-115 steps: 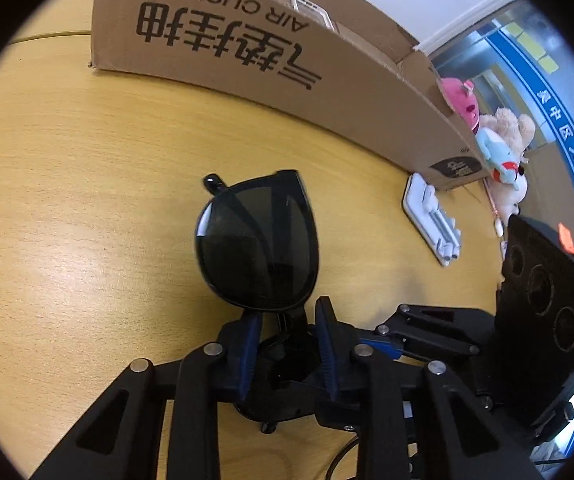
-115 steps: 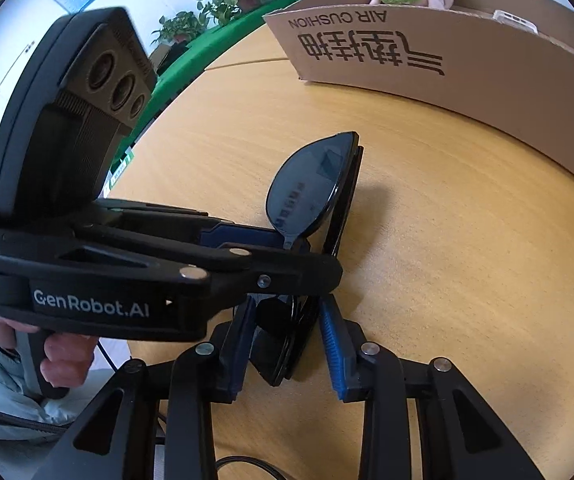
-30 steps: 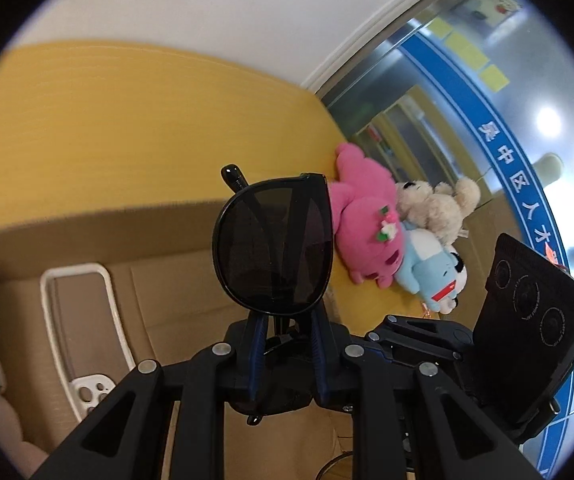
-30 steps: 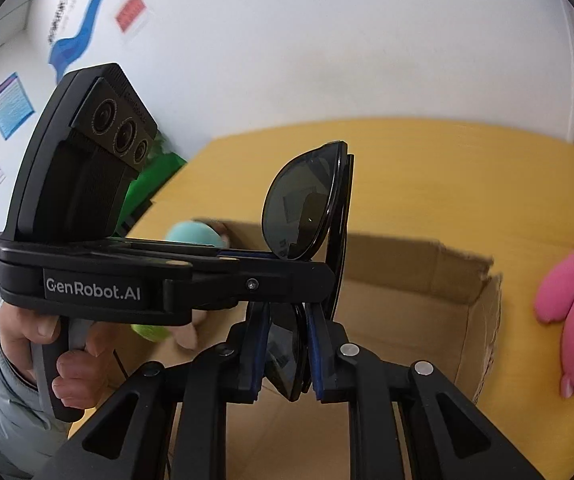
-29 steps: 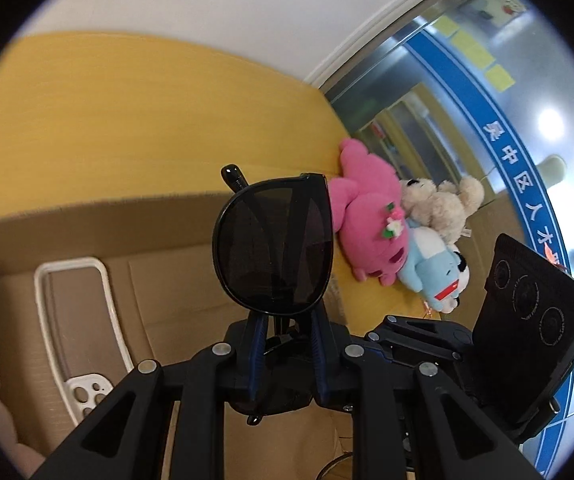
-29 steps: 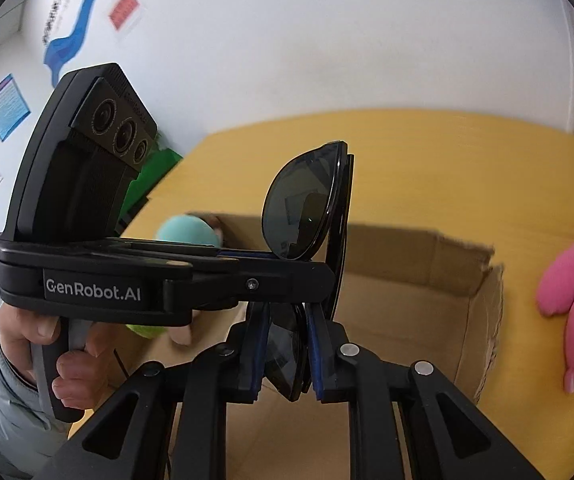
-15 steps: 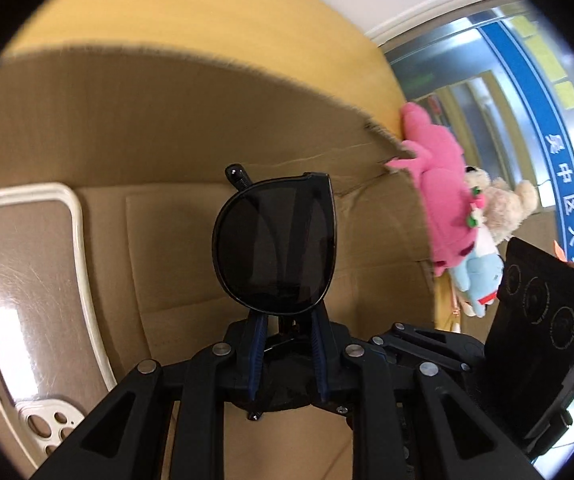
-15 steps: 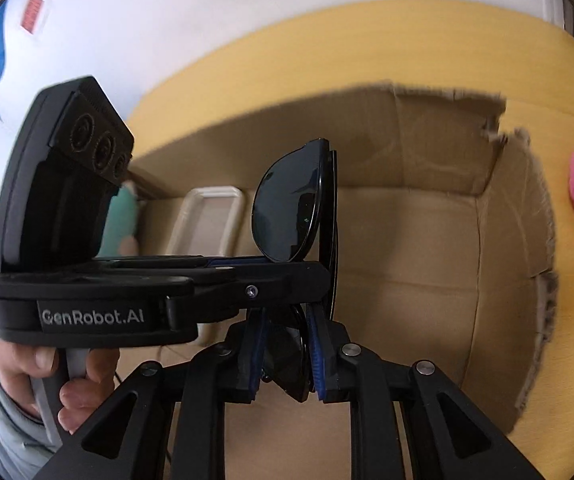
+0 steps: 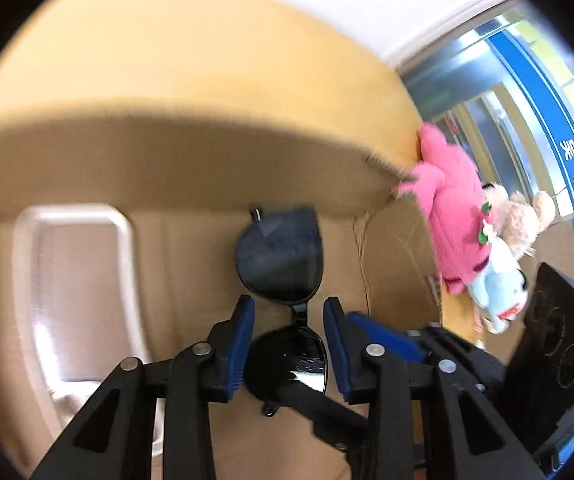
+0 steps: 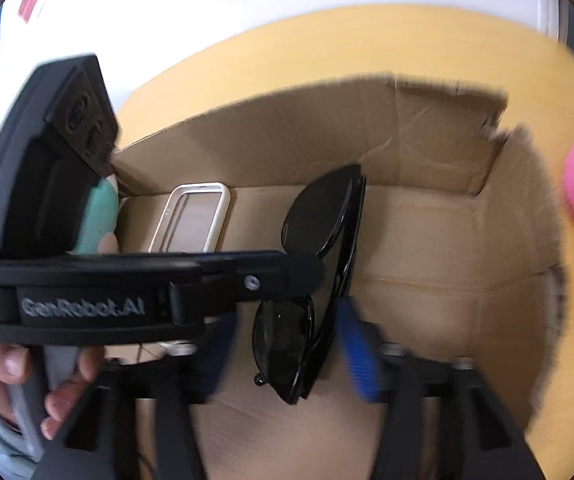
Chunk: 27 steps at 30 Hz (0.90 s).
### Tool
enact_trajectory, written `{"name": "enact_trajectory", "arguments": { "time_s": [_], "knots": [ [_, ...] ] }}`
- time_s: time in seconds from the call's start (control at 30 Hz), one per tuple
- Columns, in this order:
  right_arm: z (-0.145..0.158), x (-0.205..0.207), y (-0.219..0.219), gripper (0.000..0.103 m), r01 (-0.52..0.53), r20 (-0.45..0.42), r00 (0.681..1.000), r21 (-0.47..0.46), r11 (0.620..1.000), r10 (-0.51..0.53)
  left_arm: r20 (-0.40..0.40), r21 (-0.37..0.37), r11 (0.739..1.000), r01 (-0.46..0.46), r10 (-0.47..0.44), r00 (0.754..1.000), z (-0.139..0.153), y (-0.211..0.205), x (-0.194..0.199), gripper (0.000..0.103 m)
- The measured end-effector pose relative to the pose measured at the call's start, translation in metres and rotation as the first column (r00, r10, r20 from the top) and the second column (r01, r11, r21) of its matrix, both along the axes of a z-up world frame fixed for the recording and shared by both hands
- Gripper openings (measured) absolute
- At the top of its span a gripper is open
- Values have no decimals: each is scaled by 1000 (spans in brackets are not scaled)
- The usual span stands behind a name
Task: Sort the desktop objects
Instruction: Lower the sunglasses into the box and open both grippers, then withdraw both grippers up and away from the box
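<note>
Fingers apart on both tools now! The left gripper [image 9: 289, 330] has just been opening, its blue fingers [image 9: 243, 344] standing clear on either side of the black sunglasses [image 9: 283, 256], a gap showing on each side. Those sunglasses sit folded between the pads, inside the cardboard box [image 9: 167, 160], one dark lens towards the far wall, the other near the fingers. Left of them in the box lies a white phone case [image 9: 75, 280], flat on the box floor. Over on the right, outside the box on the yellow bench [image 9: 167, 60], a pink plush toy [image 9: 455, 216] leans by the torn box corner, with a beige plush and a pale blue one just beside it.

From the right wrist, same story: the right gripper [image 10: 283, 354] has just been opening too, its blue fingers [image 10: 357, 354] blurred and off the frame, sunglasses [image 10: 319, 216] between them. A hand [image 10: 15, 376] at far left grips the other tool's handle. The phone case [image 10: 193, 216] lies left of the glasses.
</note>
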State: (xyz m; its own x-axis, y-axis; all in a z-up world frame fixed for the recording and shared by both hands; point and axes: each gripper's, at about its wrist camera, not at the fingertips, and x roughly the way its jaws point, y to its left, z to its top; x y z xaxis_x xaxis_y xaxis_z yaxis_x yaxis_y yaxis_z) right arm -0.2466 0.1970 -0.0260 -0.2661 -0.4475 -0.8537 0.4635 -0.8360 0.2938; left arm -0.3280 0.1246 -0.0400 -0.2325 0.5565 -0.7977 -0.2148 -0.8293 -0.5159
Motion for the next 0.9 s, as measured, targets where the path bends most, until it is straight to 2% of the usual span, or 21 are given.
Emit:
{"name": "enact_trajectory", "arguments": {
  "time_s": [0.07,0.13,0.2,0.23,0.3,0.37,0.43,0.53,0.6,0.67,0.8,0.9],
  "knots": [
    [16,6,-2,69,21,-63,998,15,1000,-20,-115,-34,999,-13,9,993,30,-6,18,46],
    [34,17,0,72,29,-122,992,20,999,-27,-224,-52,998,-20,8,975,61,-14,40,52],
    [57,37,-2,76,37,-213,977,61,997,-23,-345,-94,995,-32,-2,939,93,-24,71,56],
    [68,49,-2,78,37,-258,966,76,996,-16,-415,-131,990,-61,1,910,110,-30,91,58],
    [96,77,-1,84,38,-351,936,88,995,-5,-517,-176,975,-132,22,856,137,-42,122,71],
    [125,105,5,92,51,-430,903,88,995,-8,-601,-196,957,-215,56,797,160,-58,153,80],
    [148,133,7,96,58,-492,871,81,995,-11,-671,-202,938,-281,77,738,181,-75,187,80],
    [175,173,8,103,58,-544,839,80,995,-5,-726,-208,918,-338,86,682,201,-91,231,81],
    [191,194,20,103,50,-558,830,88,995,7,-747,-223,904,-365,82,660,207,-98,256,81],
    [193,213,21,103,50,-564,826,97,994,13,-763,-243,889,-388,72,643,210,-101,281,81],
    [197,247,30,103,53,-570,822,83,995,4,-775,-227,867,-444,115,621,212,-108,323,81],
    [196,269,33,103,55,-561,828,58,997,-13,-772,-194,871,-451,147,618,210,-110,351,81]
  ]
}}
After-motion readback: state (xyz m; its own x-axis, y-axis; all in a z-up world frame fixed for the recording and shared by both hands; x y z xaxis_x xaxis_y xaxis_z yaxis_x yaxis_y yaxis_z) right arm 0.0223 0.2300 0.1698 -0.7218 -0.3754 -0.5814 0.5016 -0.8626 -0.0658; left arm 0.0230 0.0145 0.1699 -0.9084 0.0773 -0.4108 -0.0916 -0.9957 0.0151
